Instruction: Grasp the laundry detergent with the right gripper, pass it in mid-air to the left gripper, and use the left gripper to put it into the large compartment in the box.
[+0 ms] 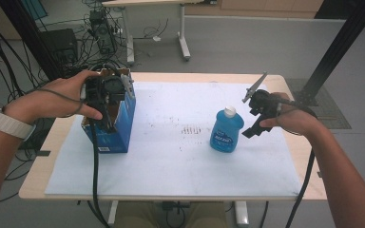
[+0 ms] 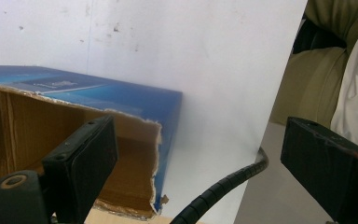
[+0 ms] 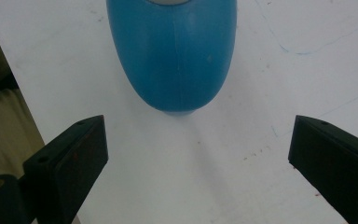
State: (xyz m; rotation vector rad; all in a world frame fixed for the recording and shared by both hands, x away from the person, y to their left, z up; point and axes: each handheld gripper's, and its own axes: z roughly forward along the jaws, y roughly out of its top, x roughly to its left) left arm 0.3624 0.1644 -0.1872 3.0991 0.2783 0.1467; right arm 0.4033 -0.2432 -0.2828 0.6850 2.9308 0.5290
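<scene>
Torn blue box (image 1: pixel 108 121) stood on the bench (image 1: pixel 285 83), under my left tool (image 1: pixel 105 102). Right tool (image 1: pixel 256 116) hung wide open beside the blue bottle (image 1: pixel 226 129), touching nothing; the left was wide too, empty.

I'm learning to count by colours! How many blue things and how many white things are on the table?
Blue: 2, the box and the bottle
White: 1, the sheet covering the table
Total: 3

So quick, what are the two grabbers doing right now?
Left gripper: open, holding nothing, at the blue box.
Right gripper: open, holding nothing, near the blue bottle.
</scene>
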